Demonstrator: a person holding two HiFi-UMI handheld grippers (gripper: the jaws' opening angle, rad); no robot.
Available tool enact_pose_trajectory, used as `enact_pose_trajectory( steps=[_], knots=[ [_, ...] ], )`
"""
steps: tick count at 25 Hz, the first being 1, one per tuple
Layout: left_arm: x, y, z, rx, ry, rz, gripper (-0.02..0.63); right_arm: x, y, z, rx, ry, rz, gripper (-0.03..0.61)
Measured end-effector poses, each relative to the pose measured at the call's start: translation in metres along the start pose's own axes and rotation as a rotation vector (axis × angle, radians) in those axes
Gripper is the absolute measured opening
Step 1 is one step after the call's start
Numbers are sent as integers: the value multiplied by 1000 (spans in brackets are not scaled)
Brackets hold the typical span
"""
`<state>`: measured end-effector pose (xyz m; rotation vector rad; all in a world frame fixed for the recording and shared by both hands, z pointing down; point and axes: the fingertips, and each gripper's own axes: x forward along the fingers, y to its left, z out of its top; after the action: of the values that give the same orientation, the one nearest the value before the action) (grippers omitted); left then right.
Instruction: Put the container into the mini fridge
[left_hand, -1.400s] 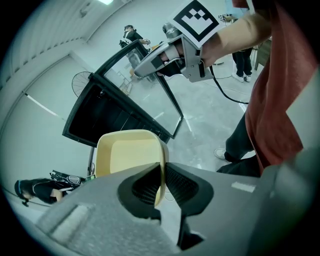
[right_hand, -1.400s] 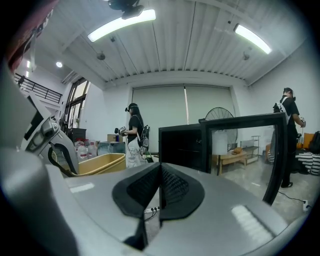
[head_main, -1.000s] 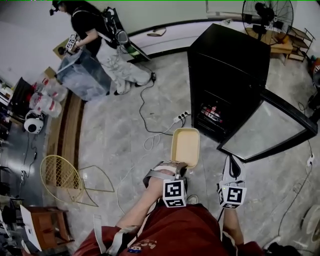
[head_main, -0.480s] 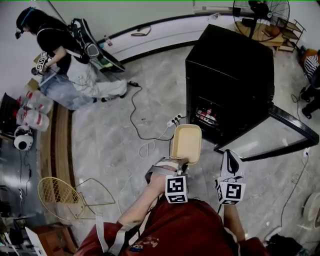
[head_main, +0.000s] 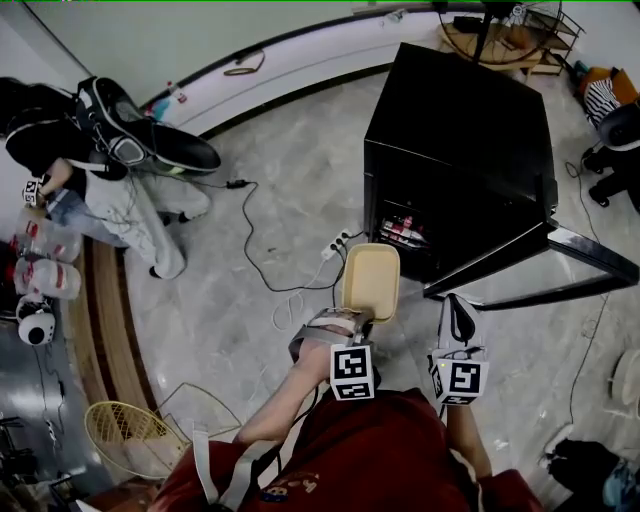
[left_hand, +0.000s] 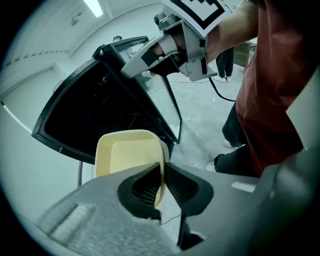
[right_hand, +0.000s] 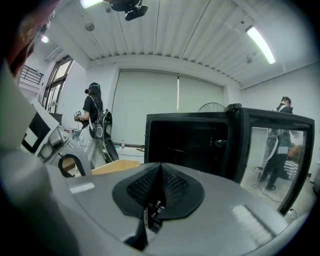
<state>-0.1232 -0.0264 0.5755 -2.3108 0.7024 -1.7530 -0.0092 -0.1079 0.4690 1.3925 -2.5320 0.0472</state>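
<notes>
This looks like a big indoor hall set up as a recording space, not anyone's home. A black mini fridge (head_main: 455, 130) stands on its own out on the pale marbled floor (head_main: 230, 330), with a power strip (head_main: 335, 246) near it and loose cables (head_main: 255, 245) trailing over the tiles. Off to one side a person (head_main: 125, 210) wears a backpack rig and head gear. Strip lights (right_hand: 261, 44) run along a panelled ceiling, a pedestal fan (right_hand: 212, 107) stands behind the fridge, and a wire basket (head_main: 135, 440) sits at the floor's edge
</notes>
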Motion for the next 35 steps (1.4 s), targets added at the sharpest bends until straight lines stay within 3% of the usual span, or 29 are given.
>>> enact_pose_trajectory(
  steps=[6,14,26,35],
  knots=[
    [17,11,-3,66,-23,-45,37,8,5,-4,21,33,-40,0],
    [39,25,18,117,-23,-77,37,10,-31,-13,49,36,-104,0],
    [92,70,72,193,20,-75,37,22,-90,-7,80,-25,-86,0],
    [148,90,97,272,57,-52,37,25,-112,-31,77,-42,-49,0]
  ],
)
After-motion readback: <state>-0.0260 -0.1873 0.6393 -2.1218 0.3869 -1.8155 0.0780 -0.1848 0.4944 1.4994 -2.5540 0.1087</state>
